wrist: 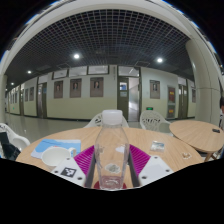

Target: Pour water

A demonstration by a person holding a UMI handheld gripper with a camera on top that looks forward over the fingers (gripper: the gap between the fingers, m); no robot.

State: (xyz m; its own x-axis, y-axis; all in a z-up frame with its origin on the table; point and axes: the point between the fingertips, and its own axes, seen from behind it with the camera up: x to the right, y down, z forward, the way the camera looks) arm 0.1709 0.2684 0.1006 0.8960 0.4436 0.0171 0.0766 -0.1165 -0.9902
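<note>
A clear plastic bottle [111,150] stands upright at the bottom centre of the frame, clamped between the two fingers of the handheld gripper [111,163], whose pink pads [84,158] press against it from either side. The bottle's cap rises to about mid-frame, just above the far edge of a round wooden table [150,140] that spreads across the lower half of the picture. On the table, at lower left, lies a light blue flat item [52,148], too small to identify; a small white dish [157,146] sits to the right of the bottle. A second round table [203,133] shows at right, with white chairs [152,120] between them. Beyond, a wide hall runs to a wall of doors [125,97] beneath a dark grid ceiling [110,35] dotted with lights.
</note>
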